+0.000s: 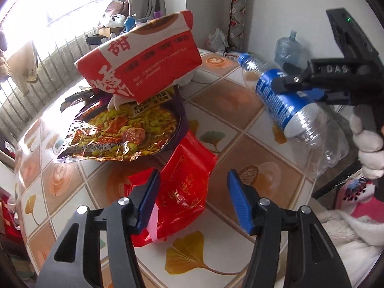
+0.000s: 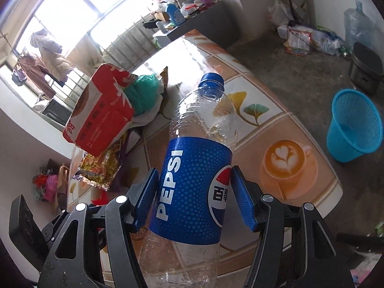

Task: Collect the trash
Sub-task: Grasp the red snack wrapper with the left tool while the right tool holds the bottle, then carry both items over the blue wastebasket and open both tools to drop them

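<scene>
Table (image 1: 240, 100) carries a trash heap: red box (image 1: 141, 64) topmost, noodle bag (image 1: 120, 134) beneath, red wrapper (image 1: 184, 192) nearest. Basket (image 2: 355, 124) on the floor beyond the table looks empty. Right gripper (image 2: 194, 196) clamps the bottle (image 2: 194, 168) above the table; left gripper (image 1: 193, 201) gapes over the wrapper, holding nothing.
</scene>
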Demonstrator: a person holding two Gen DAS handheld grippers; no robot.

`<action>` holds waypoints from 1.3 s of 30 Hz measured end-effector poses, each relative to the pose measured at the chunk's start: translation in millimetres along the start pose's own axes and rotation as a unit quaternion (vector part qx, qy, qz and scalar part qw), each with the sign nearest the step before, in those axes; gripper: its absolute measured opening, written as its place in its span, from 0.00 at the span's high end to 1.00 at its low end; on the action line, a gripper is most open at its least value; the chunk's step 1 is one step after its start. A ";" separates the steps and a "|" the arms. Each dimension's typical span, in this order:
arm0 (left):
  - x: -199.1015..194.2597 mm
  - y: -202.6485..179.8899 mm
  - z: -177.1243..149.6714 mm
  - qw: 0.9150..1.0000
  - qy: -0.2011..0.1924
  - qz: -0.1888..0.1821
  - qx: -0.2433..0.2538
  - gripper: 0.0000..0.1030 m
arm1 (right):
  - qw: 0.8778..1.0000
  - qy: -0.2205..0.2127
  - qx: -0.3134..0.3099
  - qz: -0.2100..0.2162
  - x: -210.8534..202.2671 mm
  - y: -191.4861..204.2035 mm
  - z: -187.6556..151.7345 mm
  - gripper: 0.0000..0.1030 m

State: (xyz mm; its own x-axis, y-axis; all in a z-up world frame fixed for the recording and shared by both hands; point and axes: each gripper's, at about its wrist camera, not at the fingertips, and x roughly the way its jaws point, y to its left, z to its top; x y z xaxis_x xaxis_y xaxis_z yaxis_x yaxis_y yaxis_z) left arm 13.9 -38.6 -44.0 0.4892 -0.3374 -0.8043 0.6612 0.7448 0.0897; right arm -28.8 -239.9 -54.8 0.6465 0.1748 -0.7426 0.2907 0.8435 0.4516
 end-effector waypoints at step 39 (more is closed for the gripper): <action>-2.1 -94.3 205.6 0.966 -0.019 -0.256 0.012 0.98 | 0.968 -0.128 0.208 0.052 -84.2 -147.3 10.0 0.44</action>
State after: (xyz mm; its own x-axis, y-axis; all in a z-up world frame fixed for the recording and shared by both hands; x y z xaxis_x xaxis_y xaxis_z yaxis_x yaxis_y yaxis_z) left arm 67.5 -226.5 70.0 0.1150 -0.6795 -0.7247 0.8350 0.4612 -0.3000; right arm -119.0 -383.9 -53.9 0.8259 0.0704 -0.5594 0.4393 0.5417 0.7167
